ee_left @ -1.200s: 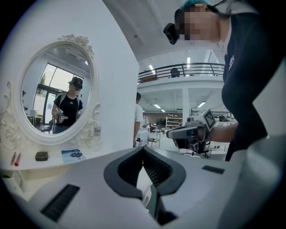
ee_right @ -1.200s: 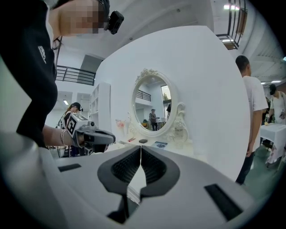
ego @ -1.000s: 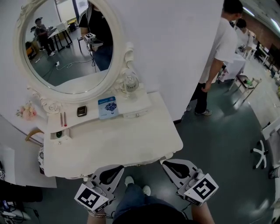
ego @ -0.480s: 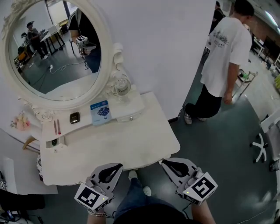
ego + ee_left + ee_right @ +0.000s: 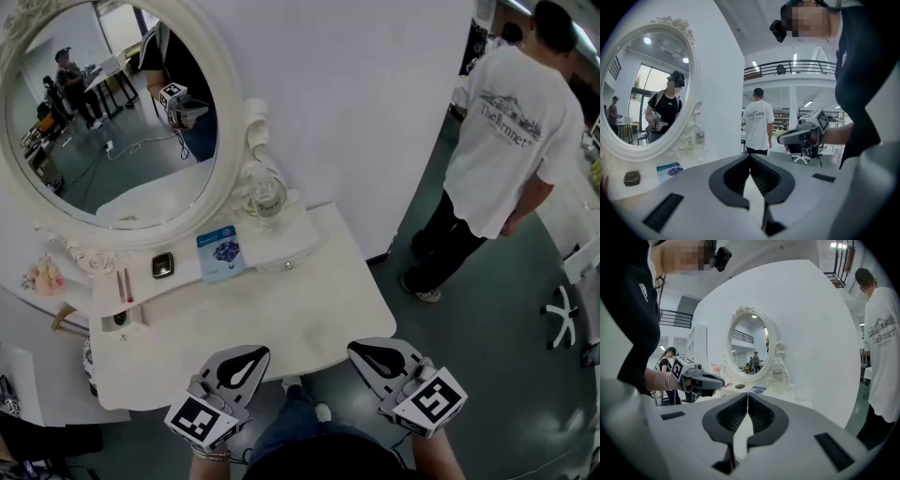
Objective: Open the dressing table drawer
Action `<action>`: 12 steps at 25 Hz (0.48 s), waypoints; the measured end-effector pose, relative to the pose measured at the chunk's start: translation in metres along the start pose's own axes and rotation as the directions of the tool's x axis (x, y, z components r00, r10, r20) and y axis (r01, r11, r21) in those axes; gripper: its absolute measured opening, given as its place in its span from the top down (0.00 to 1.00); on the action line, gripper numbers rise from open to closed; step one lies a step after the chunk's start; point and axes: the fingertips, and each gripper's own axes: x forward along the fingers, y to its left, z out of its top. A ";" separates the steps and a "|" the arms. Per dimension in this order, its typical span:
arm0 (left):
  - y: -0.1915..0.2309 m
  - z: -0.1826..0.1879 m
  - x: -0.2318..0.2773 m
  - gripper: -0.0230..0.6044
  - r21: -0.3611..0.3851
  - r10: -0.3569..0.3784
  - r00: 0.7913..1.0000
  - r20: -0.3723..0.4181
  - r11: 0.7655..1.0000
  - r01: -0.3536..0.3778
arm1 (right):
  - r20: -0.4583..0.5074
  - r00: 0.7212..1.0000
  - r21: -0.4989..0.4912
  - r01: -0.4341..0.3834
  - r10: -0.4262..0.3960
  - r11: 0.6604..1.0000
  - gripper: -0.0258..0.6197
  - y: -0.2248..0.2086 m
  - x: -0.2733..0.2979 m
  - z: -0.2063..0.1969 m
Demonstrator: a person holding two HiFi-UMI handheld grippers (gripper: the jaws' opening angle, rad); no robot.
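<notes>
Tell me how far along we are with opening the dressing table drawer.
Nothing looks done yet: the small knobbed drawer on the dressing table looks shut. In hand: the left gripper and right gripper hover by the table's near edge, jaws together, empty, touching nothing. Left to do: reach the drawer, grip it and pull it open.

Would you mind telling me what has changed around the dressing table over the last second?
The person in the white T-shirt has walked from the background towards the right side of the dressing table. Nothing was taken hold of or let go. The left gripper and the right gripper stay shut and empty near the table's front edge, and the blue packet on the shelf has not moved.
</notes>
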 end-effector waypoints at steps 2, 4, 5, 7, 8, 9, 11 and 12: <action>0.011 0.000 0.003 0.94 0.004 -0.001 1.000 -0.002 1.000 0.001 | -0.023 1.000 -0.005 0.013 -0.013 1.000 0.93 -0.007 0.009 -0.003; 0.024 -0.003 0.005 0.94 0.007 0.008 1.000 -0.024 1.000 -0.008 | -0.051 0.998 -0.005 0.028 -0.028 1.000 0.93 -0.013 0.017 -0.007; 0.029 -0.003 0.005 0.93 0.003 0.011 0.999 -0.036 1.000 -0.011 | -0.058 0.998 -0.005 0.026 -0.026 1.000 0.93 -0.014 0.022 -0.006; 0.035 -0.002 0.008 0.94 -0.015 -0.009 1.000 -0.029 1.000 0.009 | -0.063 0.998 -0.006 0.021 -0.021 1.000 0.93 -0.015 0.033 0.000; 0.039 -0.002 0.009 0.94 -0.021 -0.021 1.000 -0.020 1.000 0.021 | -0.066 0.998 -0.005 0.021 -0.021 1.000 0.93 -0.017 0.039 0.001; 0.044 -0.002 0.010 0.93 -0.022 -0.026 1.000 -0.016 0.999 0.026 | -0.070 0.997 -0.005 0.021 -0.021 1.000 0.93 -0.019 0.044 0.001; 0.056 -0.003 0.011 0.94 -0.015 -0.025 1.000 -0.016 1.000 0.025 | -0.073 0.997 -0.008 0.016 -0.016 1.000 0.93 -0.022 0.056 0.001; 0.062 -0.003 0.011 0.94 -0.014 -0.027 1.000 -0.014 1.000 0.027 | -0.072 0.997 -0.010 0.013 -0.014 1.000 0.93 -0.022 0.062 0.002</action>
